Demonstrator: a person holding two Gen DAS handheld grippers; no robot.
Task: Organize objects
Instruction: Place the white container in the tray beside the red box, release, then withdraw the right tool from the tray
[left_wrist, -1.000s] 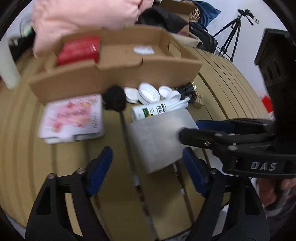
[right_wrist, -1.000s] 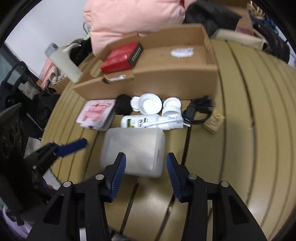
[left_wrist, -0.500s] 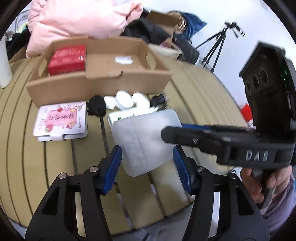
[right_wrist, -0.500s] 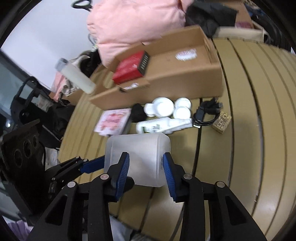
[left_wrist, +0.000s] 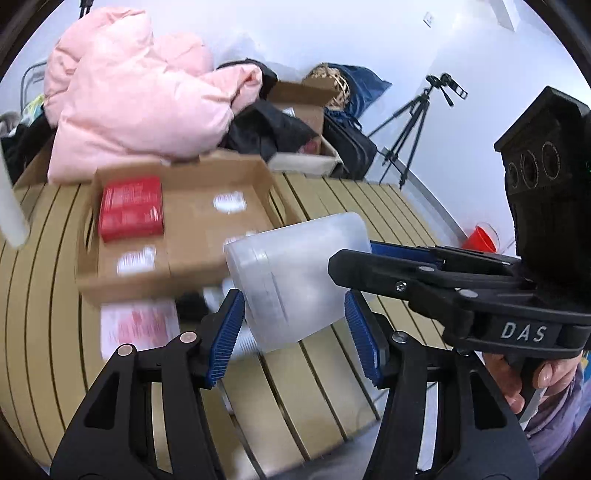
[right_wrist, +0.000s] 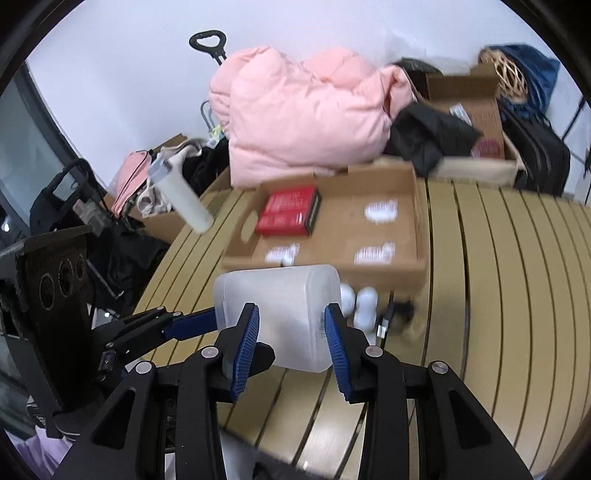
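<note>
A translucent white plastic container (left_wrist: 297, 280) is lifted above the slatted table, and both grippers are closed on it. My left gripper (left_wrist: 293, 332) clamps its near end between the blue pads. My right gripper (right_wrist: 291, 345) clamps it from the other side; it also shows in the left wrist view (left_wrist: 424, 273). The container also shows in the right wrist view (right_wrist: 277, 314). Behind it lies an open cardboard box (left_wrist: 177, 229) with a red packet (left_wrist: 131, 208) inside. Small items on the table are partly hidden by the container.
A pink-white card pack (left_wrist: 136, 325) lies left of the container. White caps (right_wrist: 360, 299) and a black cable (right_wrist: 395, 314) lie in front of the box. A pink jacket (right_wrist: 303, 114), bags and more boxes crowd the back. A tripod (left_wrist: 417, 122) stands far right.
The container has been raised off the table, with both grippers closed on it. Both views have tilted up toward the box and the jacket.
</note>
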